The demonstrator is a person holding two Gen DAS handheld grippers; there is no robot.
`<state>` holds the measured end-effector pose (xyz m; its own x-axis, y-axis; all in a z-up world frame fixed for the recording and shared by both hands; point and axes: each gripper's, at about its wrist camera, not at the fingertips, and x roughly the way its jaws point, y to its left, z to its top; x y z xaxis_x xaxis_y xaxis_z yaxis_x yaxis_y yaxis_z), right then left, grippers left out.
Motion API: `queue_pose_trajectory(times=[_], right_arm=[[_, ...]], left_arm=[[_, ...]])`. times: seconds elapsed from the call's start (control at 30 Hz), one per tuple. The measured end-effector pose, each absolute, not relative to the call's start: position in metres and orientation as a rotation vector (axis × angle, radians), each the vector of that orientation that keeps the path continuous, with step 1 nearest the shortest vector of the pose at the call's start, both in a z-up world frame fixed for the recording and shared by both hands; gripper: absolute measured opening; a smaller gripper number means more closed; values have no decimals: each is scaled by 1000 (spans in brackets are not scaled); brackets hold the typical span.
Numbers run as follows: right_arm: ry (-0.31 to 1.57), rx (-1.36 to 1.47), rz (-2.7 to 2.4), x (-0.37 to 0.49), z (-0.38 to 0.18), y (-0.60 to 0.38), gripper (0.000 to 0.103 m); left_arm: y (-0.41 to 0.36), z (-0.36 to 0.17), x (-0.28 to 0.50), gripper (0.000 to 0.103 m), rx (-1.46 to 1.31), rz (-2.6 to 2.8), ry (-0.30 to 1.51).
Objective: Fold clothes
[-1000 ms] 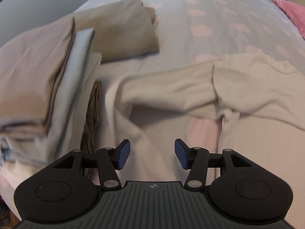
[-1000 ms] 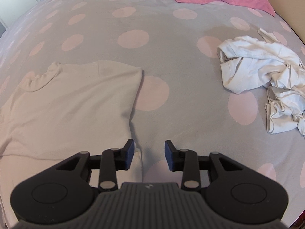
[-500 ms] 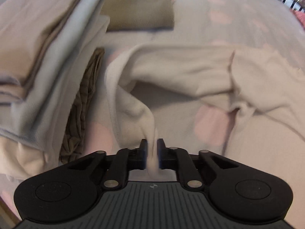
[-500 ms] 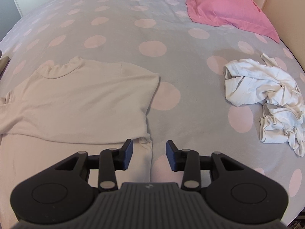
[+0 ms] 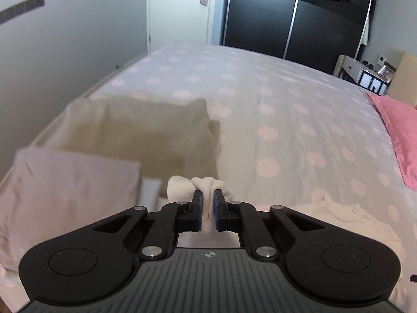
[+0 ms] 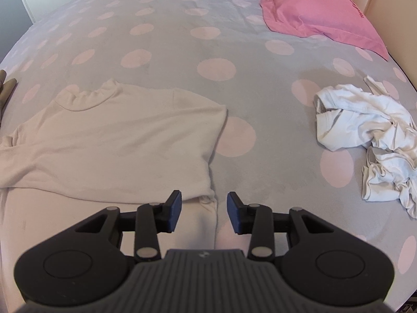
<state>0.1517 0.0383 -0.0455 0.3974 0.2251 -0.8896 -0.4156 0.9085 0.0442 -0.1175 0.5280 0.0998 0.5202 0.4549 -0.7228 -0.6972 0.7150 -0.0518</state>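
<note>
We have the cream long-sleeved top [image 6: 117,140] spread flat on the bed [image 6: 208,39], 1 sleeve already folded across its chest. Our left gripper [image 5: 207,203] is clenched on the other sleeve's cuff [image 5: 206,187]; our right gripper [image 6: 203,212] stands released over the top's side edge. 2 folded stacks [image 5: 135,130] lie at the left; a crumpled white garment [image 6: 365,135] remains unfolded.
</note>
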Motion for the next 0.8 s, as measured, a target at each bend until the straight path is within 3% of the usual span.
queue_pose_trajectory(times=[0.17,0.8], right_arm=[[1092,-176,427,152,-42,41,43],[1096,-164,436,153,-40,43,43]], left_arm=[[542,126,-112,6,-342,806,782],[595,136,-129,6,-344,1014,831]])
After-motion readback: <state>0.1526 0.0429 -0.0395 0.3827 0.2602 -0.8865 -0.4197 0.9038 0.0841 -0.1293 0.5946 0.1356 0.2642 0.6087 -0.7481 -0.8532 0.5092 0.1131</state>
